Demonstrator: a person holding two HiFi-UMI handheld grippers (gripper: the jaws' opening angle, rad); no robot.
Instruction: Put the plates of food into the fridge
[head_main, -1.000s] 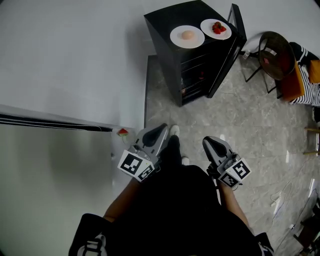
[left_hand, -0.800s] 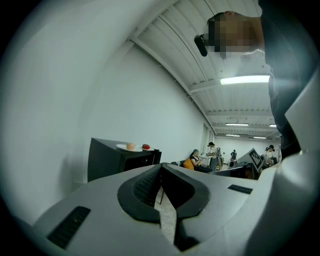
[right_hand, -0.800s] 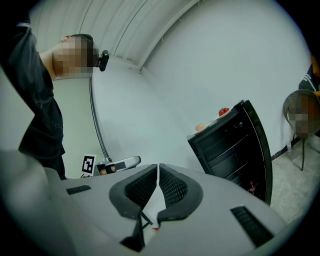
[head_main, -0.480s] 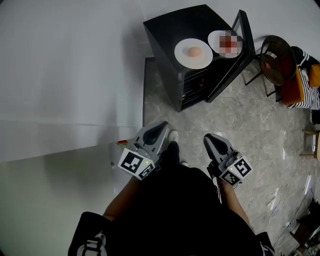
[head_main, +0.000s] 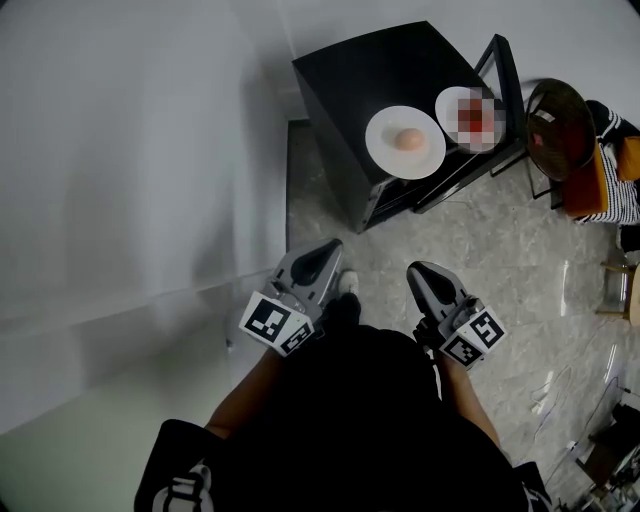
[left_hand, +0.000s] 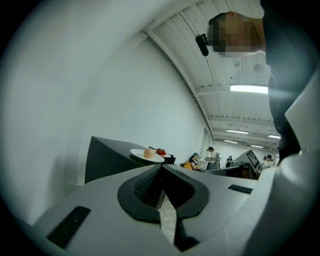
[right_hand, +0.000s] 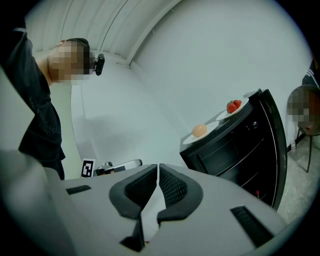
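We note the fridge looms nearer than a second ago. Its two plates lie ahead of left tongs and right tongs, well apart. Both tongs are closed and empty.

On fridge top: left plate just beside right plate. Right of fridge: open door, then chair.

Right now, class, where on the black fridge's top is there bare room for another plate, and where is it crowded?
Free: the fridge top toward the wall, behind and left of the plate with the pale round food. Crowded: the front corner by the open door, where that plate and the plate with red food sit side by side.
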